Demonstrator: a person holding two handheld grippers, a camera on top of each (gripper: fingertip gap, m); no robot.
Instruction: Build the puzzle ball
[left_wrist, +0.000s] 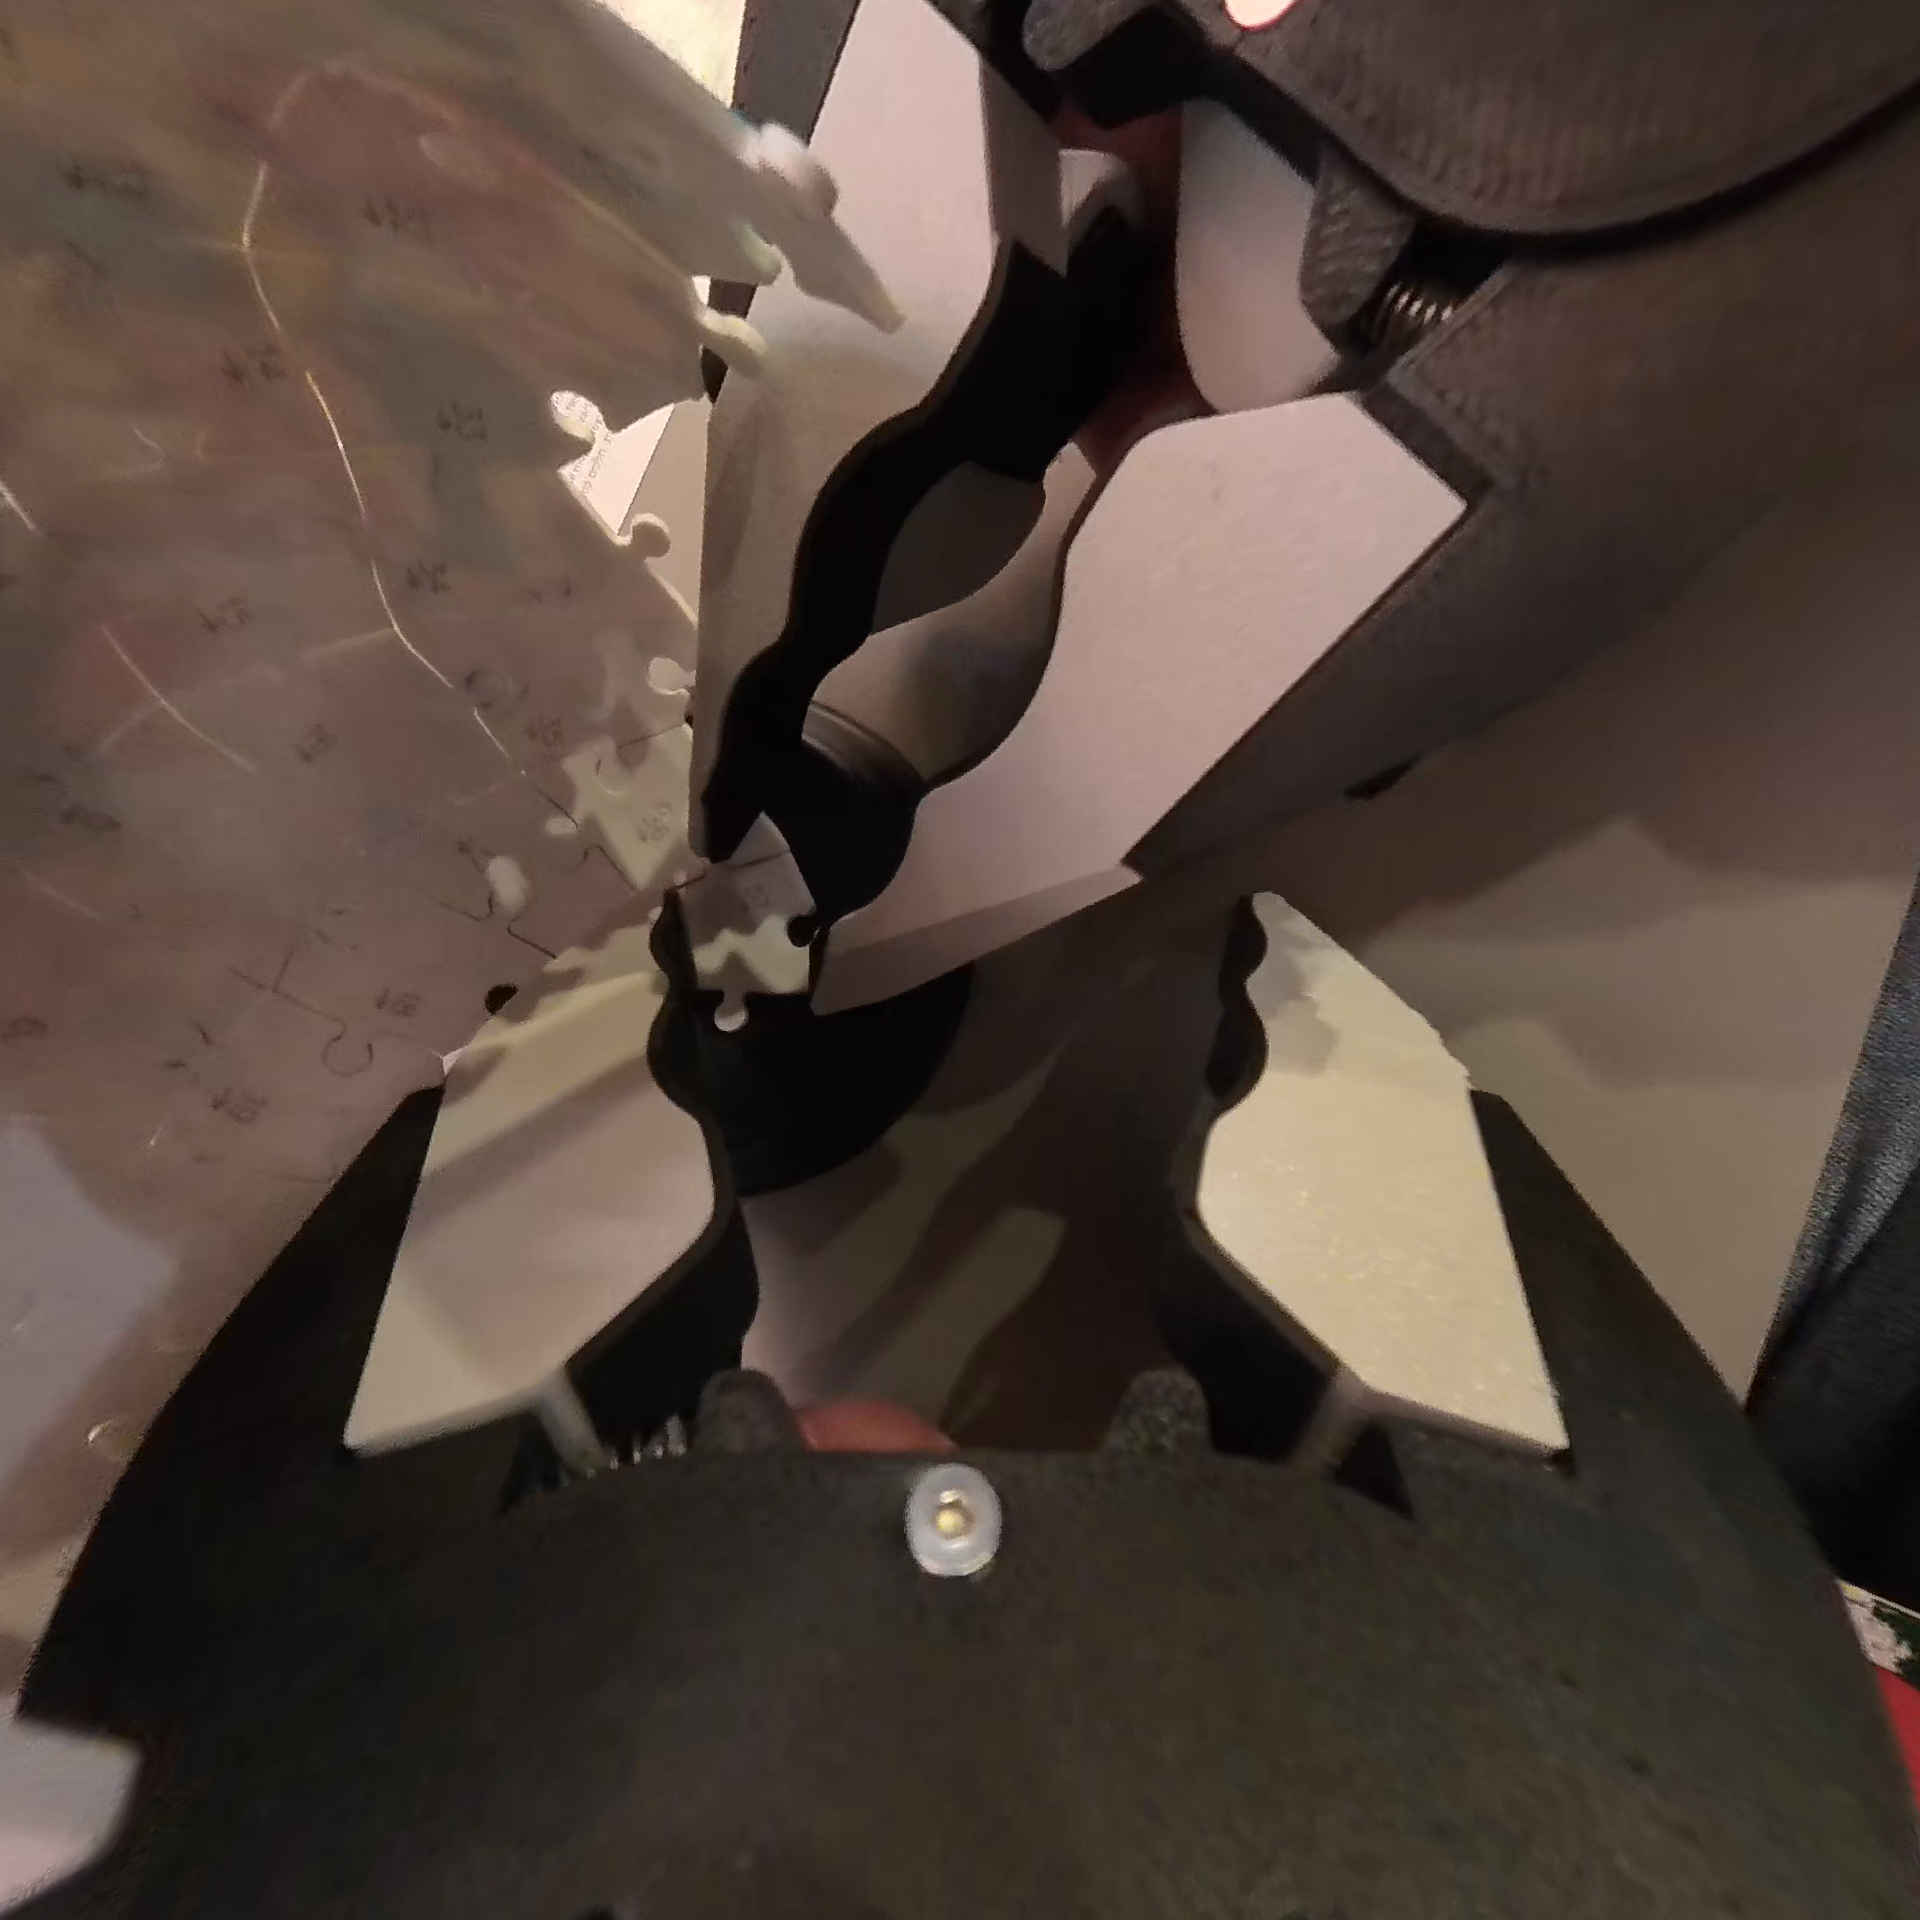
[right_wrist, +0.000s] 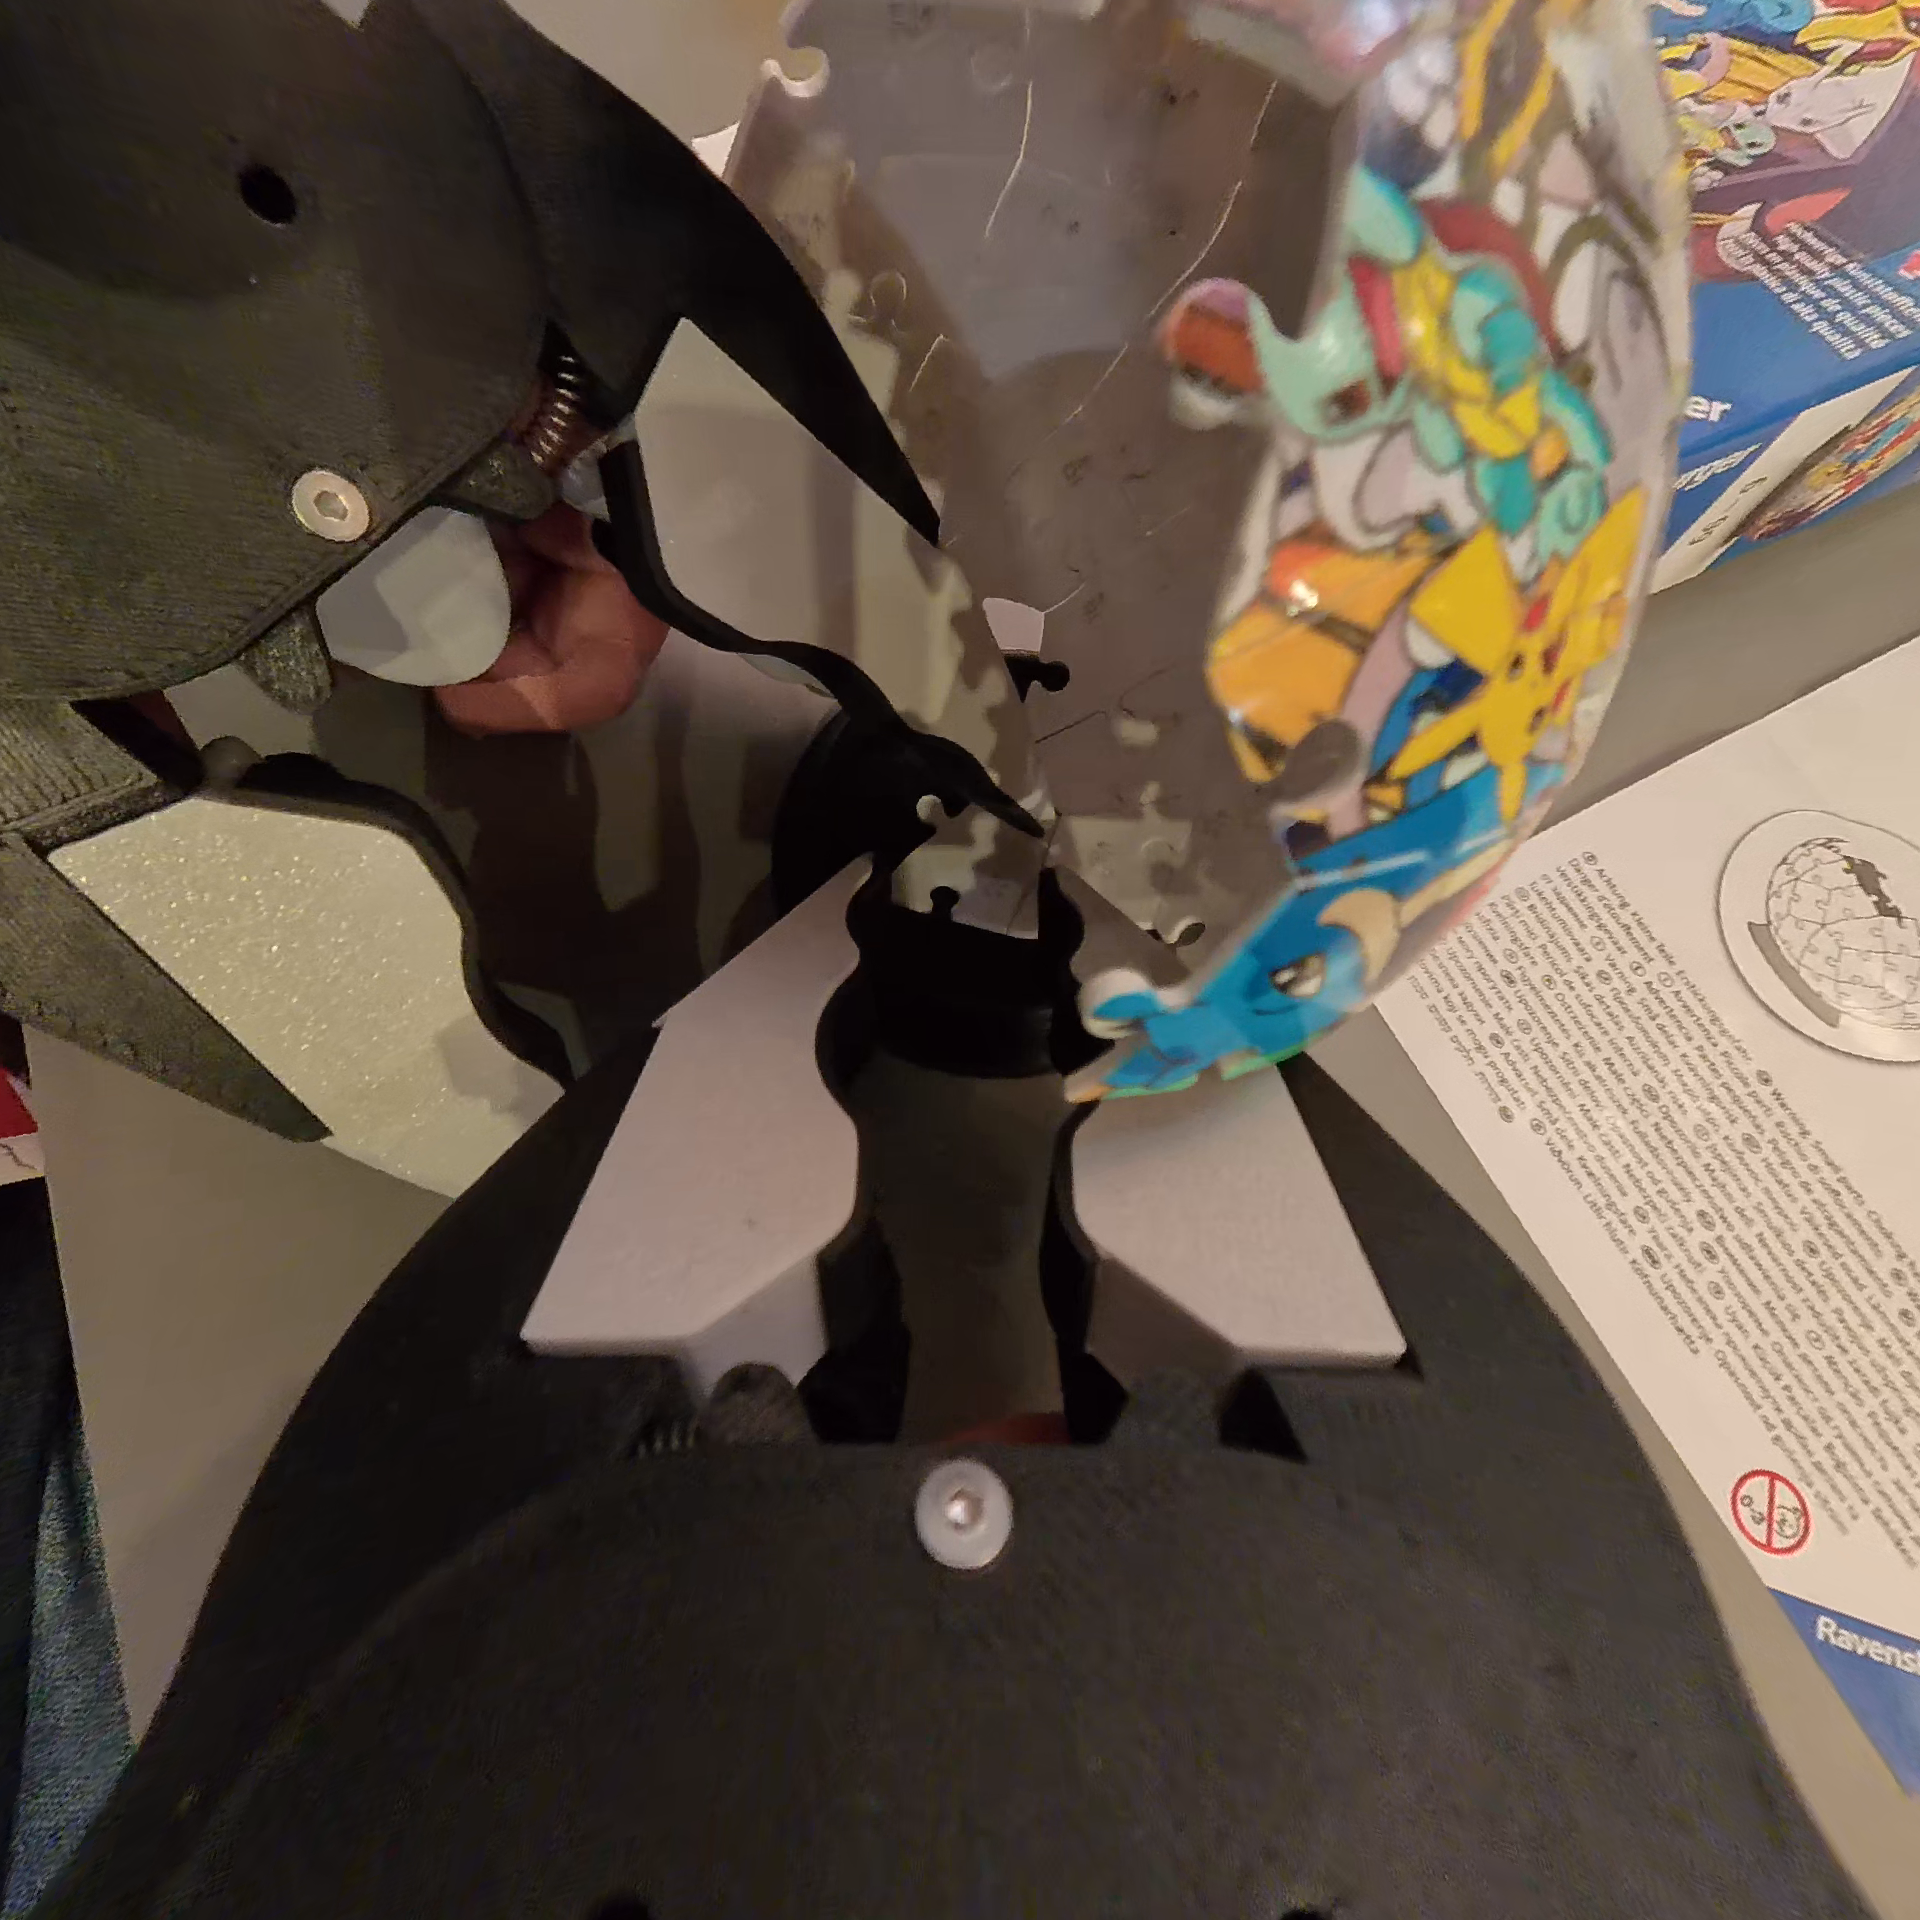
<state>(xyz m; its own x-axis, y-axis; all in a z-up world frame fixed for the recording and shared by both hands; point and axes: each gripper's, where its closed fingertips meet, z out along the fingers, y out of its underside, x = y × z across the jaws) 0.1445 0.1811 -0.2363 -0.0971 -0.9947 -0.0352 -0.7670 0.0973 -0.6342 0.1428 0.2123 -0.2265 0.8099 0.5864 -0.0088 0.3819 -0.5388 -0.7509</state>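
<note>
Jaws of both grippers, left gripper (left_wrist: 743, 971) and right gripper (right_wrist: 961, 888), are clamping one white puzzle piece (left_wrist: 750, 940) beside the half-built puzzle ball (right_wrist: 1351, 468) at frame centre.

Each camera sits at the back of its own gripper and looks forward along the two fingers at very close range. The left wrist view faces the grey, numbered inside of the partly built puzzle ball (left_wrist: 343, 582), with the right gripper (left_wrist: 748, 883) reaching in from upper right. The right wrist view looks across the table (right_wrist: 1714, 665) (instruction leaflet (right_wrist: 1662, 1195) and puzzle box (right_wrist: 1787, 312) to the right), the left gripper (right_wrist: 987, 769) entering from upper left. Both share the ball's rim where the fingertips meet.
</note>
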